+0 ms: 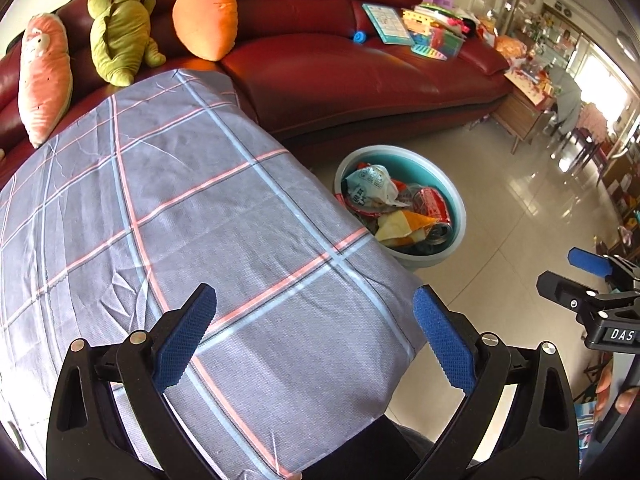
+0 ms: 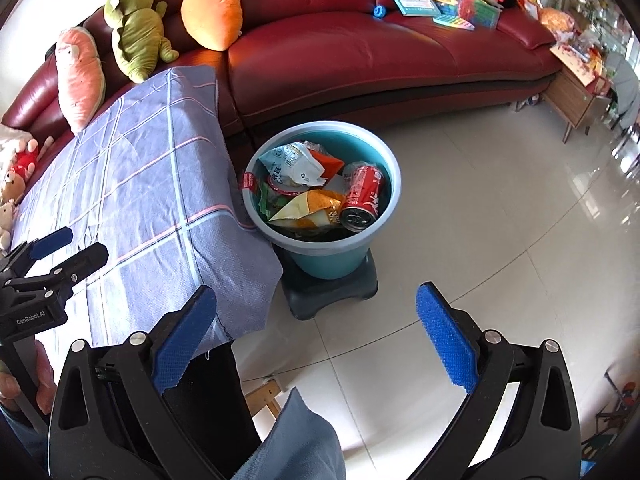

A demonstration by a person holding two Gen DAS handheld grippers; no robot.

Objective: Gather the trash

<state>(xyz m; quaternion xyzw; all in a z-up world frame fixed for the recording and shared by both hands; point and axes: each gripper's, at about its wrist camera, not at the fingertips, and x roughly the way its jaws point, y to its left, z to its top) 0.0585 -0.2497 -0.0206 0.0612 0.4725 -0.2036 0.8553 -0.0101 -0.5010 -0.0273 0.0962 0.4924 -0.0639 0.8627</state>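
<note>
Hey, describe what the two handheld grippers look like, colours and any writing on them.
Both the left gripper and the right gripper have black plastic frames with silver screws and textured blue pads on the fingers. White lettering: GenRobot.AI on the left, DAS on the right.

We record a grey tablecloth [image 1: 192, 208] with pink and pale-blue checks, a teal bucket [image 2: 376, 152] holding a red can [image 2: 362, 196], a dark-red sofa [image 2: 360, 52], blue gripper pads [image 1: 188, 336] and an orange carrot plush [image 1: 206, 20].

- Red leather sofa [image 2: 360, 52] along the wall
- Carrot plush [image 2: 212, 14], green plush [image 2: 136, 28], pink plush [image 2: 78, 76] on it
- Plaid cloth [image 1: 180, 220] over the table
- Toys and books [image 2: 460, 0] piled on the sofa
</note>
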